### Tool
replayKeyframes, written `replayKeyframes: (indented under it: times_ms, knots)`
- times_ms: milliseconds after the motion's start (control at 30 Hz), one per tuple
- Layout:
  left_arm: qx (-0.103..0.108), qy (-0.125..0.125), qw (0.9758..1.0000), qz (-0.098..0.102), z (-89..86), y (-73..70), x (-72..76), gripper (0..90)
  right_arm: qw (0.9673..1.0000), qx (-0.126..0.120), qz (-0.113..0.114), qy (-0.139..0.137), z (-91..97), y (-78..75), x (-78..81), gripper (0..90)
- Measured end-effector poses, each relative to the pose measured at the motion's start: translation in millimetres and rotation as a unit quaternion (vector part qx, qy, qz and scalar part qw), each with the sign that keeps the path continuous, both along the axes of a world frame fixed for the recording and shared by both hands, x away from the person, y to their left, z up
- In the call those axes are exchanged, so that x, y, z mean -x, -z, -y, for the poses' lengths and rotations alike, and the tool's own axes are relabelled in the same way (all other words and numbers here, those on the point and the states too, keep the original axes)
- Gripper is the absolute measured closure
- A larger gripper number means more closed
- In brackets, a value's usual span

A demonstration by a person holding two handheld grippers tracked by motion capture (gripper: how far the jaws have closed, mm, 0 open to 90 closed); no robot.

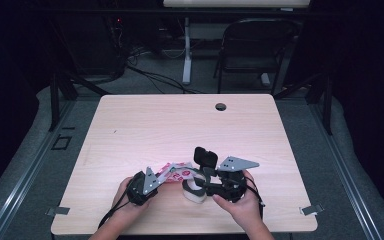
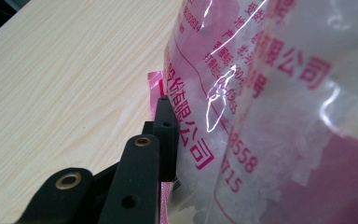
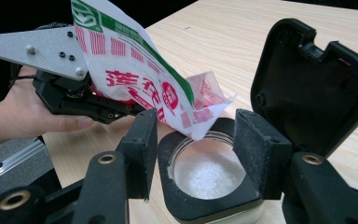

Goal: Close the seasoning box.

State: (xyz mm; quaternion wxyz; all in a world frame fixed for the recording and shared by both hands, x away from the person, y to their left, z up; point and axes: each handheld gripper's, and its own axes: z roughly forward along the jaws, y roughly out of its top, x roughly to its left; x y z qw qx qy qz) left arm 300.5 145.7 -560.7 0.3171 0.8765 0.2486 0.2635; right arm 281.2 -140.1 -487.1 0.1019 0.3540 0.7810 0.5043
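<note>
Left claw [image 1: 152, 181] tilting bag [image 1: 175, 172] over right claw's [image 1: 205, 182] container [image 1: 194, 192]

This is looking like a lab or a recording room set up for tests, not a home. A bare light wooden table [image 1: 190, 130] with a cable hole [image 1: 221, 106] is standing alone on grey carpet [image 1: 25, 165]. Black curtains [image 1: 365, 65] are hanging around it, shutting out the rest of the room. Loose cables [image 1: 150, 75] are trailing over the floor behind, a black folding chair [image 1: 252, 47] is waiting there, and another desk's white leg [image 1: 186, 50] is showing.
</note>
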Motion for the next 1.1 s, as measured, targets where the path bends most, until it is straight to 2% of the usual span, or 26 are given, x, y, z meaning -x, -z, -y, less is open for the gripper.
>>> replayKeyframes:
  times_ms: [233,367,700,967,1100]
  knots:
    - [0.04,-0.014,0.9988,-0.023,-7.7,-0.5,-6.2,74.7,1.0,-0.001,-0.002,0.002,1.2,0.0,-0.3,50.8]
    - [0.053,-0.022,0.9978,-0.032,-11.8,-0.7,-9.0,74.8,1.0,-0.001,-0.004,0.007,2.1,1.3,-1.3,51.7]
    - [0.11,-0.045,0.9907,-0.066,-24.4,-1.0,-18.5,75.1,0.9999,0.003,-0.007,0.011,5.2,4.1,-3.0,52.9]
    - [0.134,-0.052,0.9865,-0.078,-29.7,-1.3,-20.6,75.4,0.9999,0.0,-0.007,0.015,7.8,3.8,-3.5,53.1]
    - [0.139,-0.055,0.9856,-0.079,-32.4,-2.4,-21.5,75.6,0.9999,0.0,-0.009,0.014,7.4,4.5,-3.8,53.1]
